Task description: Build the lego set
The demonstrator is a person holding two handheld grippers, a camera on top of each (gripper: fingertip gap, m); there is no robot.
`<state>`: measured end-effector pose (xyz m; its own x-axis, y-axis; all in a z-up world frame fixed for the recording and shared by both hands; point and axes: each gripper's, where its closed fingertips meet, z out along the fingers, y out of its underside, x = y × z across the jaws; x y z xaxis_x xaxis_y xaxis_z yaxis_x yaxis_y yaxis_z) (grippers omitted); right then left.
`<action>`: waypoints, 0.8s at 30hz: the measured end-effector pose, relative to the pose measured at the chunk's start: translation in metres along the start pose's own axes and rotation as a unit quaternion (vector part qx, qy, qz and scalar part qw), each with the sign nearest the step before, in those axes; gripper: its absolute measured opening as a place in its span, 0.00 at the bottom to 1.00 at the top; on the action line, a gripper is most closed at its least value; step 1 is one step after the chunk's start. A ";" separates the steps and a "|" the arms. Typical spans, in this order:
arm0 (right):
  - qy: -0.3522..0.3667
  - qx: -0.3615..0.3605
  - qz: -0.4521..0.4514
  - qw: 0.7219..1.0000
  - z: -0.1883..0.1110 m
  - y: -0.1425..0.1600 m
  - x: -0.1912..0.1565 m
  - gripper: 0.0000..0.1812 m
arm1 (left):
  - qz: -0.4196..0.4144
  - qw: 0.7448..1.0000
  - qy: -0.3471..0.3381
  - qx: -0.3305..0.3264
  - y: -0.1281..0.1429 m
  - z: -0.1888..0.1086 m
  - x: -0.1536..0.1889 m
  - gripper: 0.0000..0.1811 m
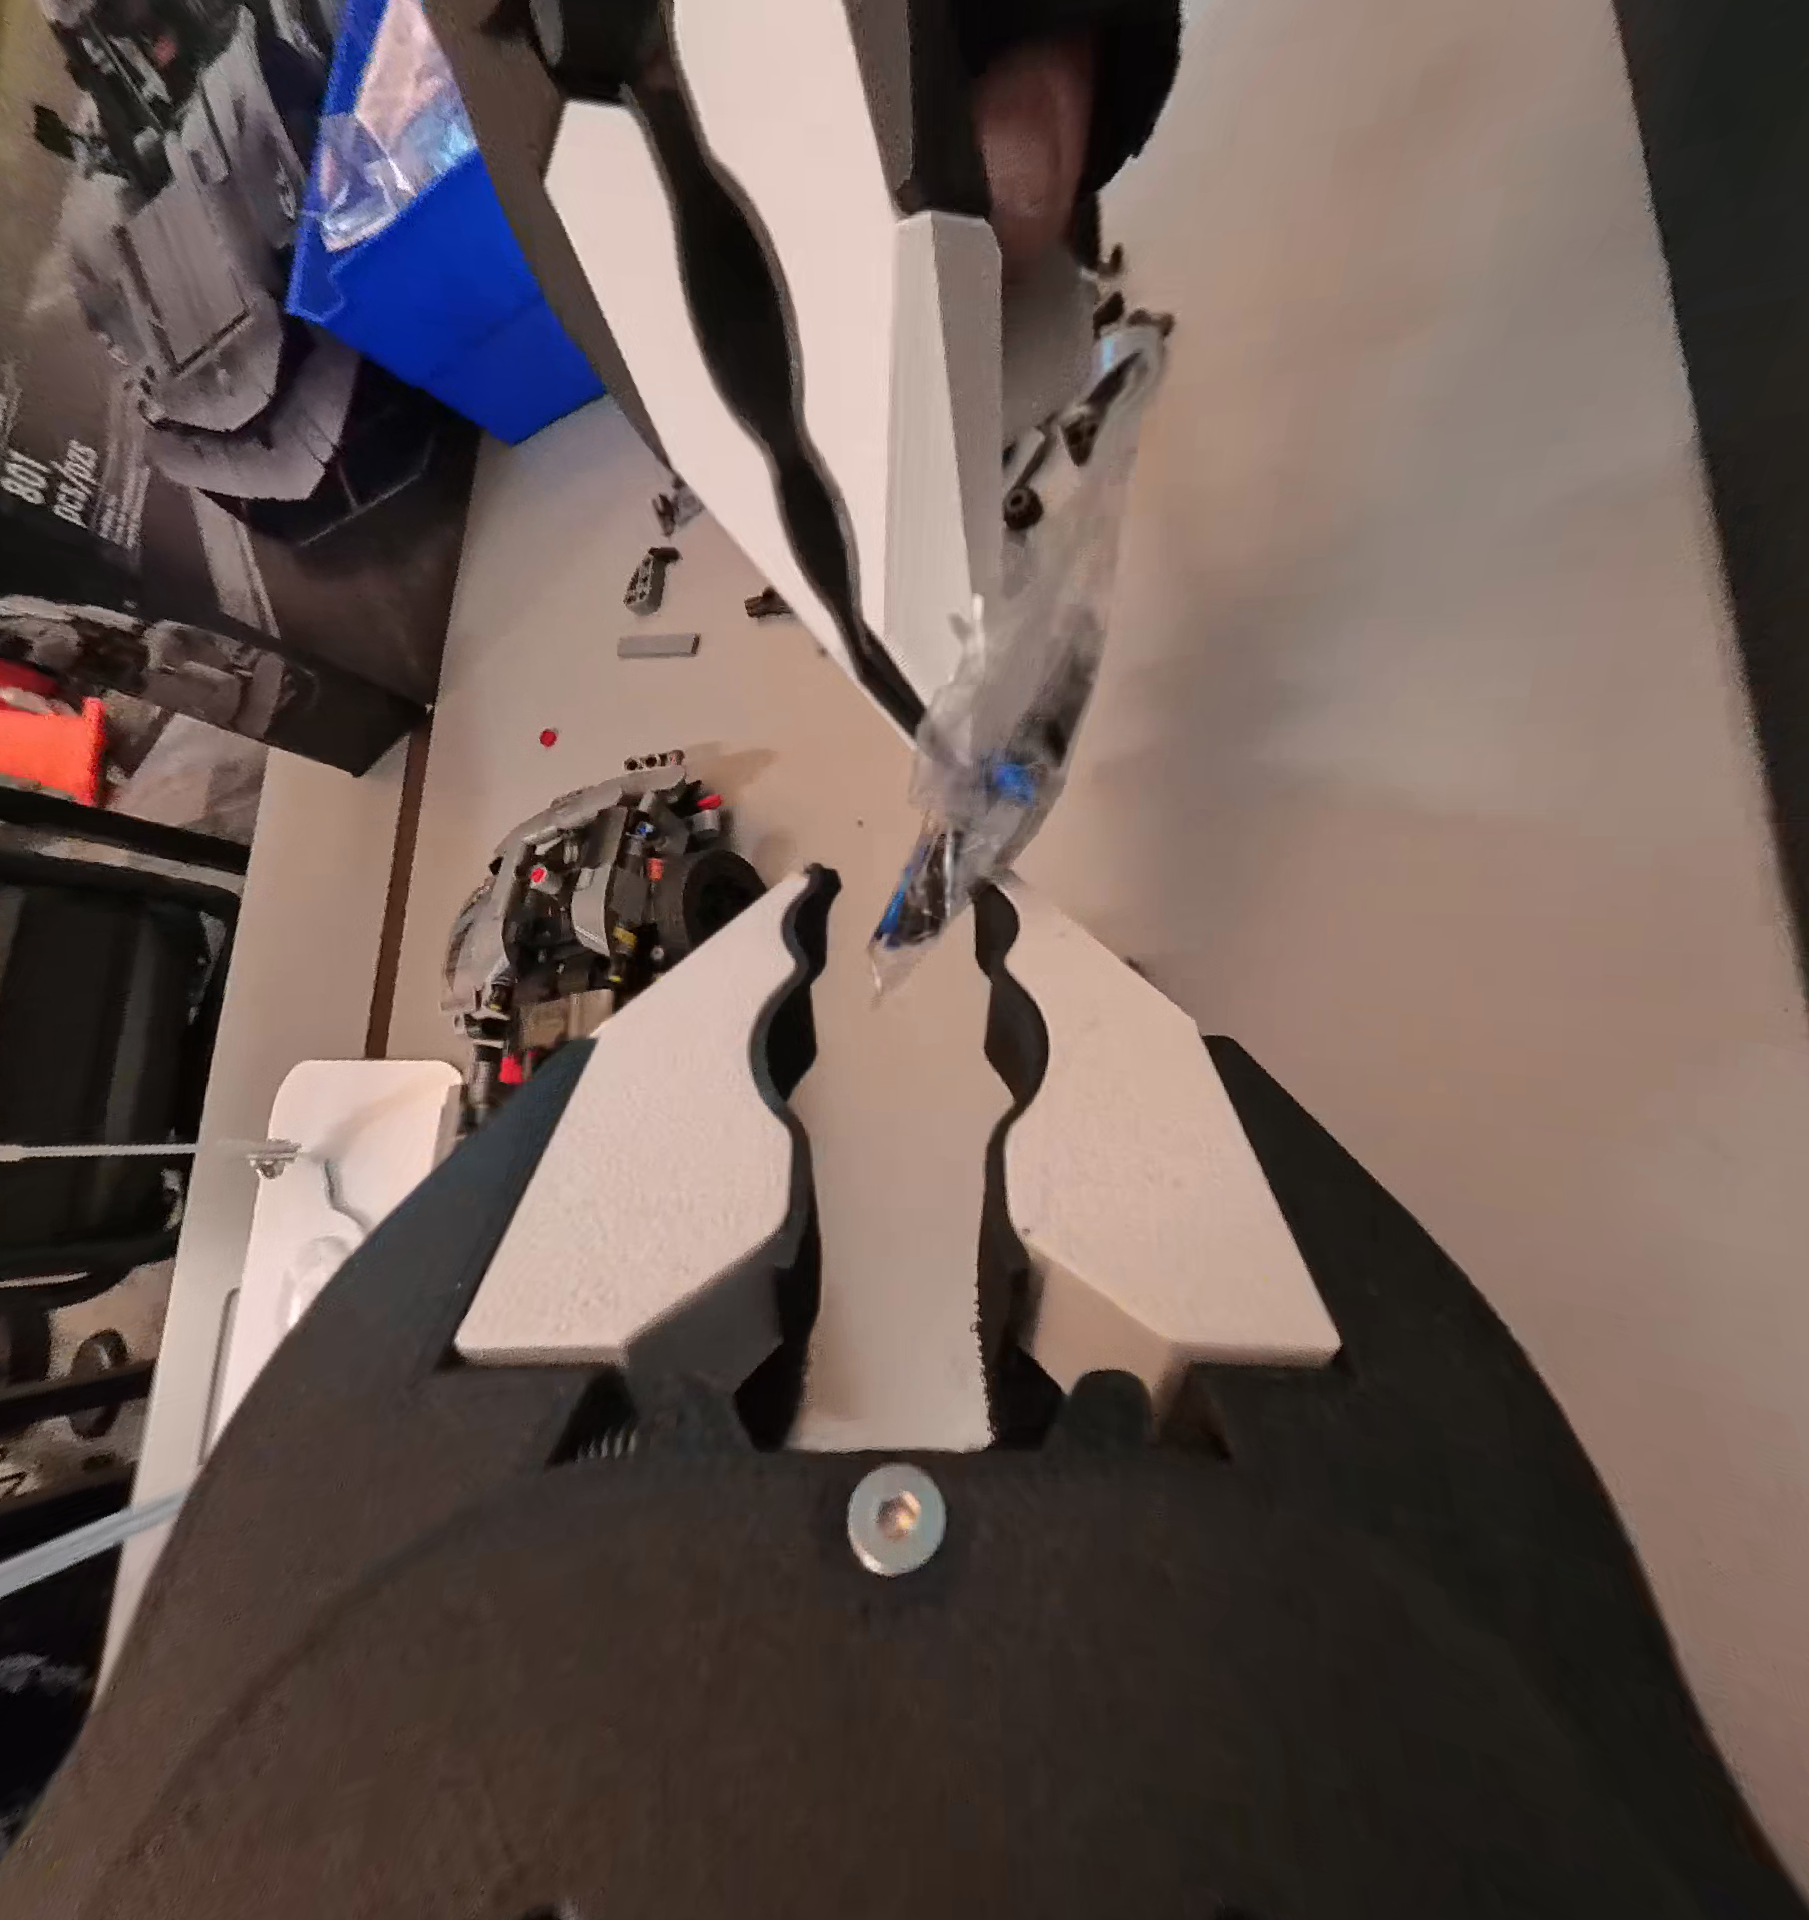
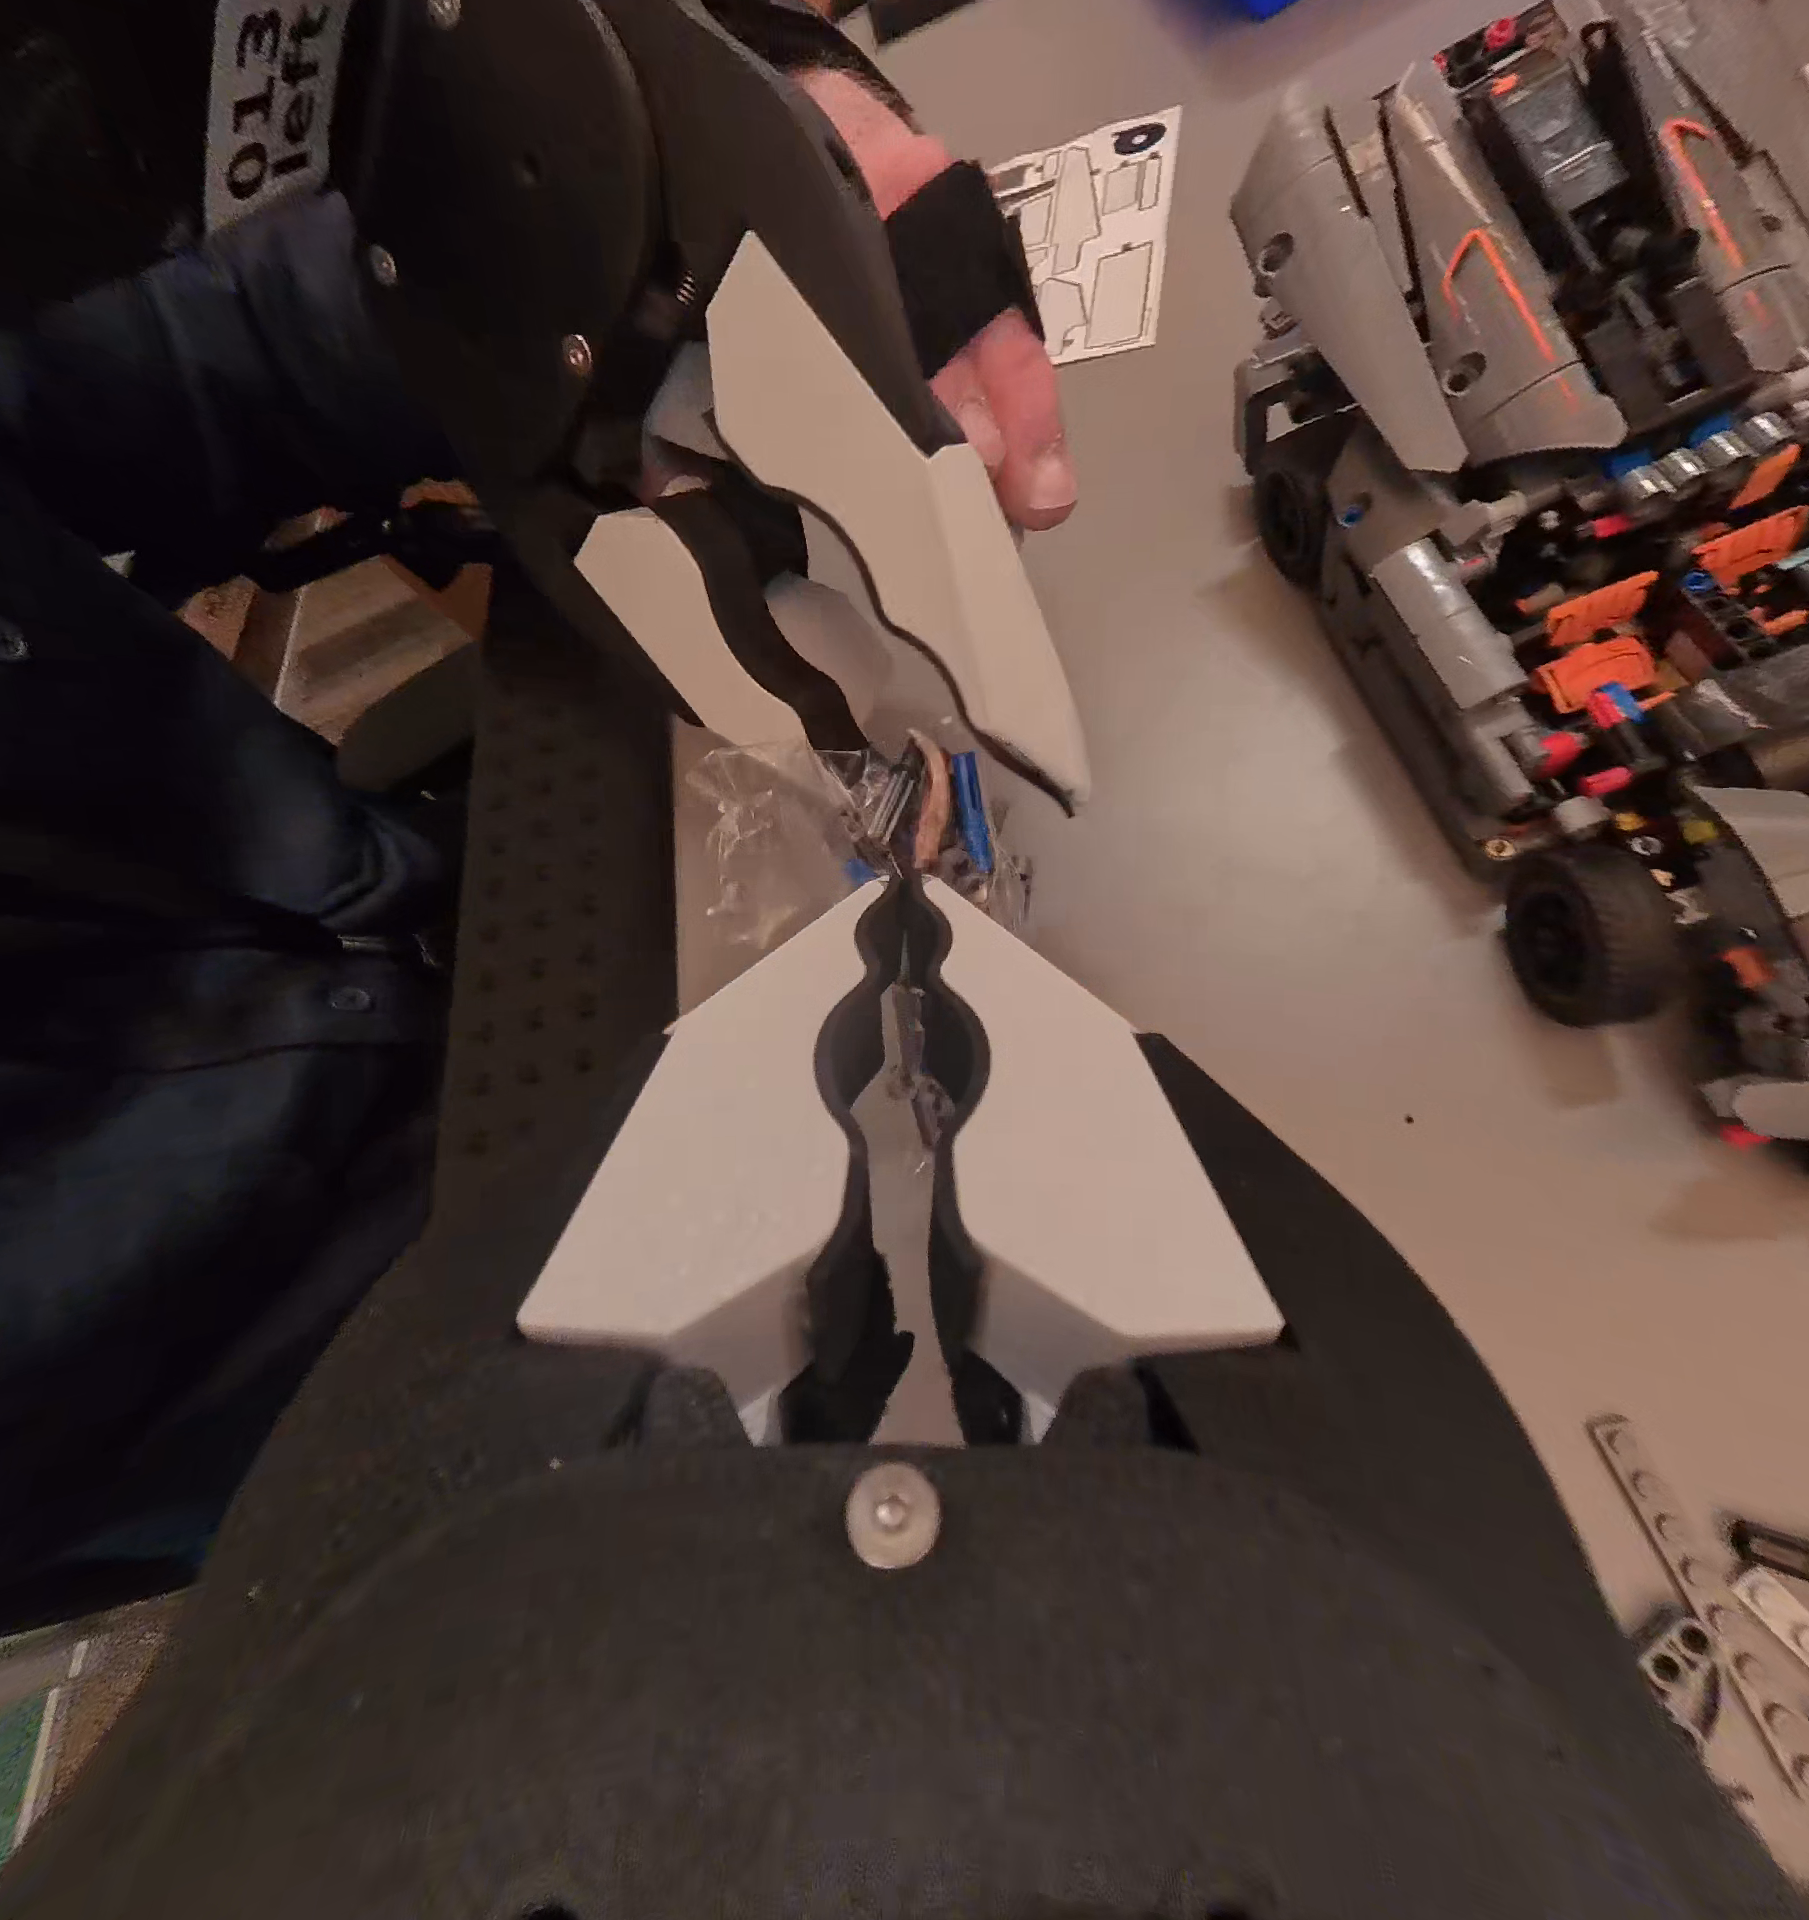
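A clear plastic bag (image 1: pixel 1004 748) of small blue and black lego parts hangs in the air between both grippers. My right gripper (image 2: pixel 898 883) is shut on it; in the left wrist view it (image 1: pixel 910 727) comes down from the top and pinches the bag's upper part. My left gripper (image 1: pixel 905 894) is open, and the bag's lower end sits between its fingertips. In the right wrist view the left gripper (image 2: pixel 962 774) straddles the bag (image 2: pixel 775 800). A partly built grey lego car (image 2: pixel 1565 520) lies on the table, also in the left wrist view (image 1: pixel 588 914).
A sticker sheet (image 2: pixel 1097 229) lies beyond the grippers. Loose grey plates and beams (image 2: pixel 1731 1621) lie at the right. The set's box (image 1: pixel 152 416), a blue bin (image 1: pixel 432 239) and small loose parts (image 1: pixel 656 577) are at the table's far side. A person's dark sleeve is at the left. My two grippers' fingertips are within a few centimetres of each other. The partly built grey lego car (image 2: pixel 1565 520) sits 15 cm or so from the ends of my left fingers.
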<state>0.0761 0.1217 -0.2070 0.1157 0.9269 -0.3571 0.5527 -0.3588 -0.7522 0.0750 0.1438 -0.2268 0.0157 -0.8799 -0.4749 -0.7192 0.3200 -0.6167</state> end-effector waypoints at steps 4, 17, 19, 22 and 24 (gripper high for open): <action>-0.008 0.006 -0.013 1.000 0.006 -0.007 -0.010 0.00 | -0.006 1.000 0.007 -0.024 0.000 -0.013 0.010 0.04; -0.051 0.053 -0.063 0.995 0.037 -0.033 -0.059 0.01 | -0.165 0.985 -0.004 -0.055 0.009 -0.054 0.047 0.02; -0.074 0.047 -0.066 0.994 0.047 -0.029 -0.070 0.00 | -0.173 0.983 -0.019 -0.064 0.015 -0.058 0.053 0.02; -0.087 0.039 -0.065 0.993 0.054 -0.026 -0.077 0.01 | -0.192 0.979 0.002 -0.072 0.019 -0.062 0.068 0.02; -0.097 0.050 -0.064 0.992 0.054 -0.029 -0.083 0.01 | -0.207 0.976 0.008 -0.069 0.018 -0.064 0.073 0.02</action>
<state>0.0058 0.0490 -0.1861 -0.1160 0.9302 -0.3482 0.4671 -0.2583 -0.8456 0.0185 0.0633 -0.2322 0.3139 -0.9296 -0.1929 -0.7403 -0.1125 -0.6628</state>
